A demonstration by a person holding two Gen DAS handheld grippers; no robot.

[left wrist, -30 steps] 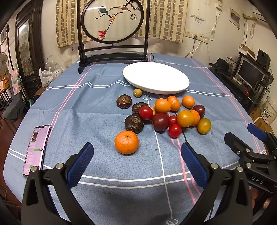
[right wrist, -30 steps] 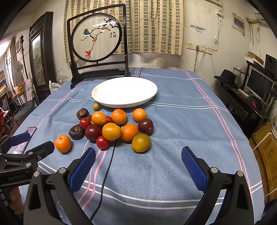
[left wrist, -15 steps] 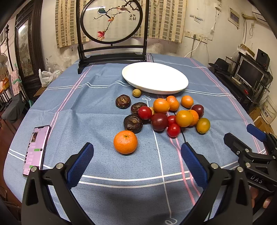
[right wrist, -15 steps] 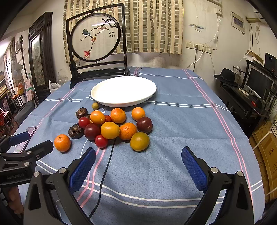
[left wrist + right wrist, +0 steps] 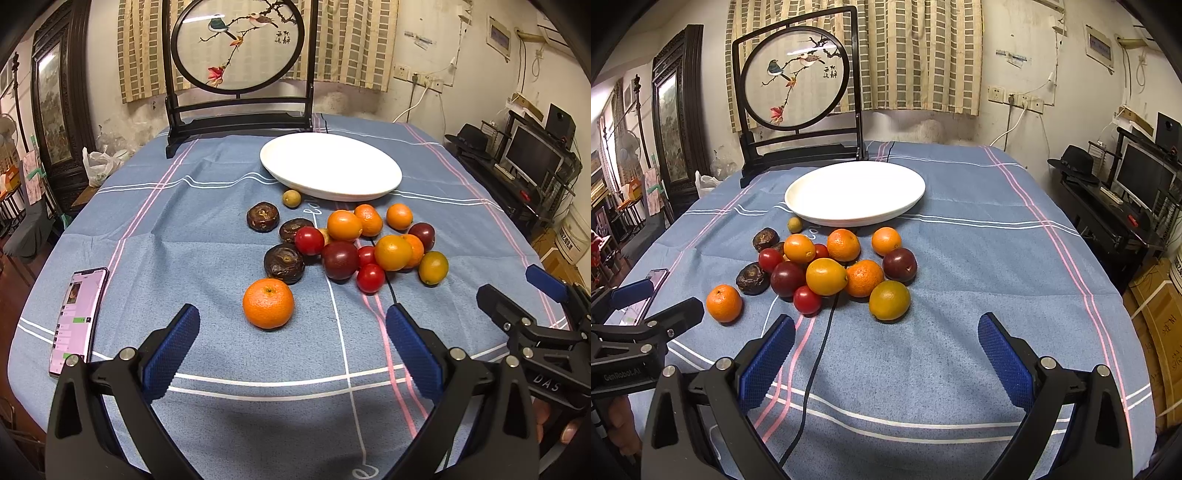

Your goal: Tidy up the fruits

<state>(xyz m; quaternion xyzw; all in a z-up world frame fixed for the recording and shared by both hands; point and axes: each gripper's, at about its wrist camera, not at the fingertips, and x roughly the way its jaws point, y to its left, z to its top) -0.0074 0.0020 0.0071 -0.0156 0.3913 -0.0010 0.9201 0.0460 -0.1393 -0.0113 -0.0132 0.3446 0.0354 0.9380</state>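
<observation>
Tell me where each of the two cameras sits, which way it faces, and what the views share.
Left wrist view: sits on the left gripper, low over the near edge of the table, facing the lone mandarin; its own open blue fingers show, with the right gripper at the right edge.
Right wrist view: sits on the right gripper, facing the fruit pile; its open fingers show, with the left gripper at the left edge.
Both share the white plate, the fruit and the phone.
</observation>
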